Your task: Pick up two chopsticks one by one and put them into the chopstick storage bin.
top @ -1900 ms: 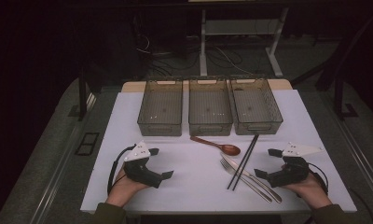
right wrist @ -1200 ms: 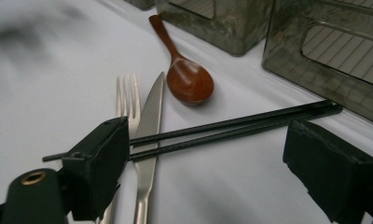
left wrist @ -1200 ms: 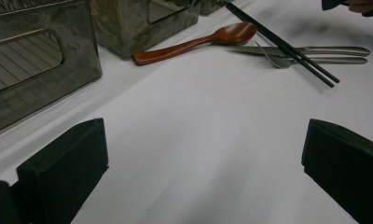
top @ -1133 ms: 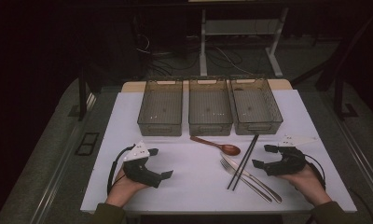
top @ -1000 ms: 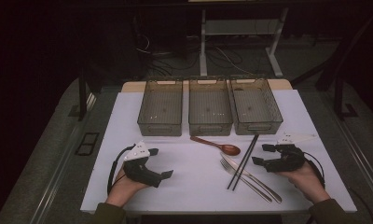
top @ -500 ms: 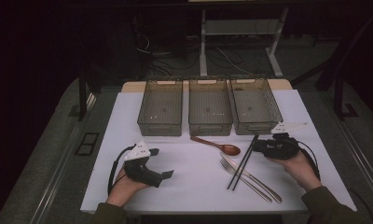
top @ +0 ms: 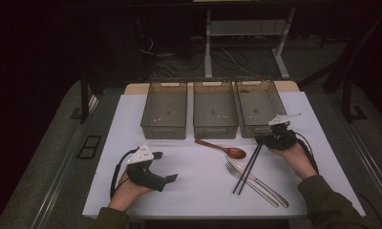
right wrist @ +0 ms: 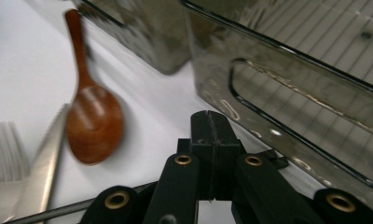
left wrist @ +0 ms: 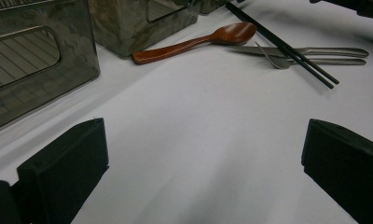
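A pair of black chopsticks lies on the white mat, crossing a metal knife and fork. A wooden spoon rests just left of them. My right gripper sits at the far end of the chopsticks, in front of the right bin. Its jaws have just been closing and now stand shut, pads pressed together with nothing seen between them. A chopstick passes under its linkage, beside the spoon. My left gripper rests open on the mat at the near left, holding nothing.
Three clear smoky bins stand in a row at the back of the mat: left, middle and right. The right bin's handled wall is close ahead of my right gripper. Dark floor surrounds the table.
My right gripper has moved away from me and a little left, from the mat's right side to the far tips of the chopsticks, and its jaws have shut. The left gripper has stayed still.
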